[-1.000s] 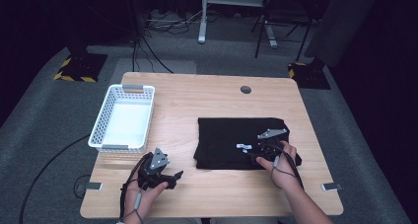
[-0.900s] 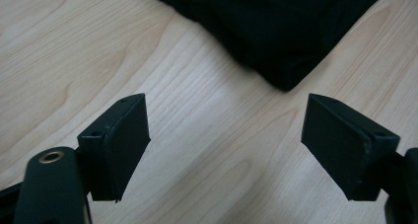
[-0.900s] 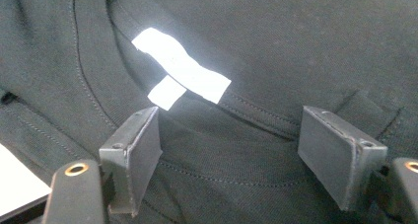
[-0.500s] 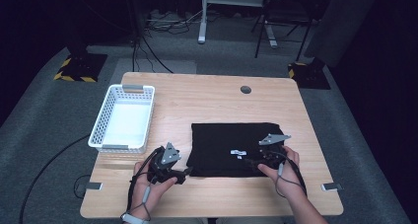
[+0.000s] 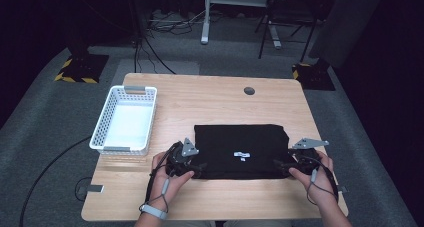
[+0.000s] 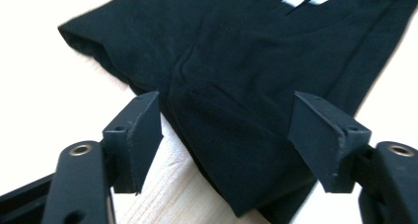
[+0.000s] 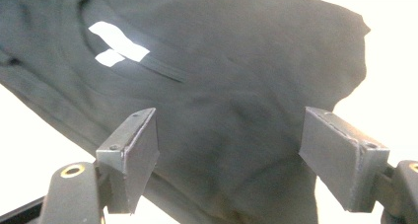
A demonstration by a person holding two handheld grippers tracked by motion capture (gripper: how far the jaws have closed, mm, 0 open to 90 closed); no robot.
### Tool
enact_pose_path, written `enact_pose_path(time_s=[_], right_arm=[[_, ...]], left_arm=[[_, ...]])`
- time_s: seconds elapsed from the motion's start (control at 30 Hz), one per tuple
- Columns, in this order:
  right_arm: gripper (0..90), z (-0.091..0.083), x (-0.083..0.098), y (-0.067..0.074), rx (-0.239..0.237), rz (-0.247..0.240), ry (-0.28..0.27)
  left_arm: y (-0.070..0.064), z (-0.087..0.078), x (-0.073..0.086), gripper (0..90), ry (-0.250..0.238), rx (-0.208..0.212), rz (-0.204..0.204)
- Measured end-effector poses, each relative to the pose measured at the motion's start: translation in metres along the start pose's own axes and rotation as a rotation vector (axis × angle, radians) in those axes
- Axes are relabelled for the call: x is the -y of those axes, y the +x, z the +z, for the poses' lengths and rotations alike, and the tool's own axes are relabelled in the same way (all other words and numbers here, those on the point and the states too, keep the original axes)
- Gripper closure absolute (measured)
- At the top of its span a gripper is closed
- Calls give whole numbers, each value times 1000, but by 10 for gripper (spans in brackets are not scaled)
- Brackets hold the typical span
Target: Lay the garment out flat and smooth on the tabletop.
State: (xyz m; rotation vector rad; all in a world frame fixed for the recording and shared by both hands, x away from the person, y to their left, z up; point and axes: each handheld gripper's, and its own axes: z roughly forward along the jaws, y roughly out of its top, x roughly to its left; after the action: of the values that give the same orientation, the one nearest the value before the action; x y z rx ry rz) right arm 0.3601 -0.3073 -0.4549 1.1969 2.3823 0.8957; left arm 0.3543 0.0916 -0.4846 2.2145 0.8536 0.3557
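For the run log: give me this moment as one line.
left gripper: open, jaws just closing, at near-left edge of black garment | right gripper: open at near-right edge | white basket: left of garment

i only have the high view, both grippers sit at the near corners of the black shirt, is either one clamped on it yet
Observer: No. The left gripper has been closing its jaws, but they are apart, with the black shirt lying between them, unpinched.
Operator: and the right one
Observer: The right gripper has its jaws spread too, the cloth lying slack between them.
Operator: which way up is the shirt
Observer: The right gripper view shows the white label just above a curved neckline seam.
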Motion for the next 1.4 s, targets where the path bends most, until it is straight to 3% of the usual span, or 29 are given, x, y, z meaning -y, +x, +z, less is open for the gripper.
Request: enact_pose_path(time_s=[0.13,0.2,0.23,0.27,0.37,0.47,0.73,0.83,0.97,1.13,1.27,1.4], right_arm=[[235,6,6,-13,28,6,21],[266,13,9,-18,12,14,33],[326,16,11,-20,-1,18,52],[443,18,12,-21,-17,12,68],[728,18,17,-18,-48,-3,70],[815,9,21,-13,-45,-4,52],[830,-35,34,1,-47,-23,28],[829,-59,42,7,-48,-25,10],[827,-78,47,11,-49,-21,-8],[823,-86,49,16,-55,-22,-24],[823,-82,48,15,-56,-18,-19],[824,-78,46,13,-69,-26,-8]], left_arm=[[2,8,1,387,14,19,-4],[0,10,2,517,29,25,14],[-1,10,2,571,39,21,22],[-3,10,2,631,46,22,21],[-8,6,1,778,43,28,42],[-14,-3,1,826,30,34,53],[-42,-38,-1,839,-43,78,92],[-55,-55,-3,832,-51,84,130],[-64,-68,-6,831,-61,90,147],[-66,-66,-6,833,-62,87,140],[-62,-59,-6,833,-53,106,110],[-59,-58,-9,834,-49,111,116]])
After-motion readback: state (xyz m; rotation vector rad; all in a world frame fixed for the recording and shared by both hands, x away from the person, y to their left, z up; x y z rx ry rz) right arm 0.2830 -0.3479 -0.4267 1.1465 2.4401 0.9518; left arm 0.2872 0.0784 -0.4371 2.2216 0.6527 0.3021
